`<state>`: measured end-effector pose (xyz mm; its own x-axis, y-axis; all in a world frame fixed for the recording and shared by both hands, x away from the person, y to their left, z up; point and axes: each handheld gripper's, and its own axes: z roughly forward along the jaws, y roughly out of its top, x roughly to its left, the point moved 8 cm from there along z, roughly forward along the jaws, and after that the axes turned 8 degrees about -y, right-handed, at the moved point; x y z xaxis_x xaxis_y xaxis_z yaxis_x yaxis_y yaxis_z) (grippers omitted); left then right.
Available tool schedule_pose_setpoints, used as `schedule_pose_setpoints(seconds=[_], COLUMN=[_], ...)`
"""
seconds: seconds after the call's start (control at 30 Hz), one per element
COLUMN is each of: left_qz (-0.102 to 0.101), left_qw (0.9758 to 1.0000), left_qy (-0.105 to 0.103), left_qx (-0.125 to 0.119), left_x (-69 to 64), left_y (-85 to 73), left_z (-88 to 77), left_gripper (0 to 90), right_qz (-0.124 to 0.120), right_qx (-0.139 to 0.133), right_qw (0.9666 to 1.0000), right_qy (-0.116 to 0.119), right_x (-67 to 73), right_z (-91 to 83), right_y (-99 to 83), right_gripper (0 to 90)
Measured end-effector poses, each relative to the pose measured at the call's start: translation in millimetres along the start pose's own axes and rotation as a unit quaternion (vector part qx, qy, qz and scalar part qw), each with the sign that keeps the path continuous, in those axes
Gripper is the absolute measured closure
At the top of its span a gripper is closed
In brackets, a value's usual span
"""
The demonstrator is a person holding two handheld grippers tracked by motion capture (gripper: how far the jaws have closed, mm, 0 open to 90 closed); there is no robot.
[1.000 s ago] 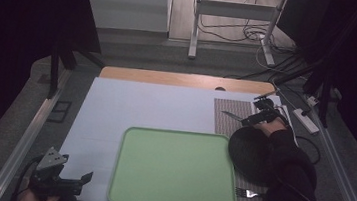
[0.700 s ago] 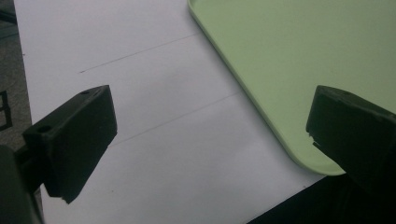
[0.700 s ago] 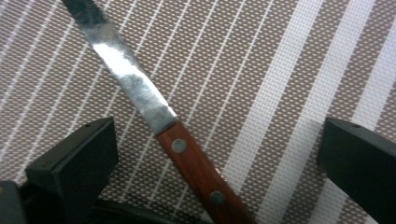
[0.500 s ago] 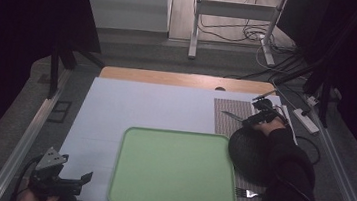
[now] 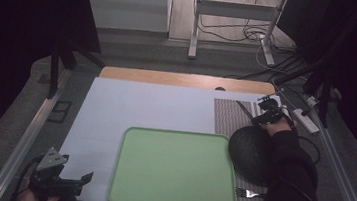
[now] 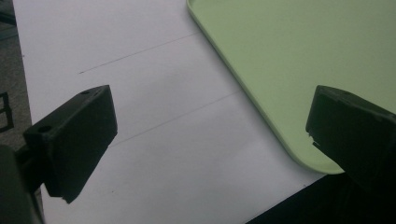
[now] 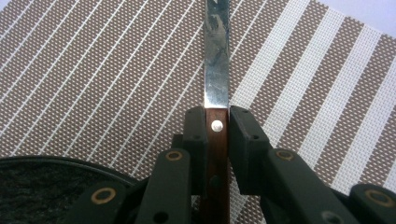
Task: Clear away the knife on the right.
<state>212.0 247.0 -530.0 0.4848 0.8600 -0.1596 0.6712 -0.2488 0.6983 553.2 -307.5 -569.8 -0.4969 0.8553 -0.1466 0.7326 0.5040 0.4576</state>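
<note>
High view: the right gripper (image 5: 267, 115) sat over the striped placemat (image 5: 225, 116), beside the dark plate (image 5: 249, 153); the green tray (image 5: 174, 170) lay on the white surface (image 5: 140, 106), a fork (image 5: 247, 192) nearby.

Left gripper view: the left gripper (image 6: 210, 135) stood wide, empty.

Right gripper view: jaws clamped the knife (image 7: 217, 88) at its wooden handle (blade over the mat). Risk: the narrow grip could let the knife pivot or slip.

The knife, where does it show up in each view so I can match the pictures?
High view: knife far right, on the striped mat, in the right tongs.
Right gripper view: centre, blade pointing up, handle clamped.
Left gripper view: not in it.
Shared landmark: the mat.
</note>
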Motion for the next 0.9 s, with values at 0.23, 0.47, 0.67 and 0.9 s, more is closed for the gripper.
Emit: schedule_pose_setpoints(seconds=[0.23, 0.47, 0.67, 0.9], left_qz=[0.001, 0.002, 0.003, 0.003], left_qw=[1.0, 1.0, 1.0, 1.0], left_qy=[0.0, 0.001, 0.001, 0.001], left_qx=[0.0, 0.0, -0.001, -0.001], left_x=[-0.1, -0.4, -0.6, -0.6], left_y=[0.1, 0.3, 0.3, 0.4], left_z=[0.0, -0.1, -0.1, -0.2], left_gripper=[2.7, 2.7, 2.7, 2.7], right_qz=[-0.026, -0.023, 0.001, 0.037], right_qx=[0.005, -0.003, -0.012, -0.036], right_qw=[0.9994, 0.9986, 0.9973, 0.9963], right_qy=[-0.023, -0.048, -0.073, -0.069], right_x=[0.0, -16.7, -40.1, -47.4], right_z=[-0.9, -3.7, -16.4, -33.5], right_y=[1.7, -4.2, -12.4, -11.0], right_gripper=[77.4, 77.5, 77.5, 77.4])
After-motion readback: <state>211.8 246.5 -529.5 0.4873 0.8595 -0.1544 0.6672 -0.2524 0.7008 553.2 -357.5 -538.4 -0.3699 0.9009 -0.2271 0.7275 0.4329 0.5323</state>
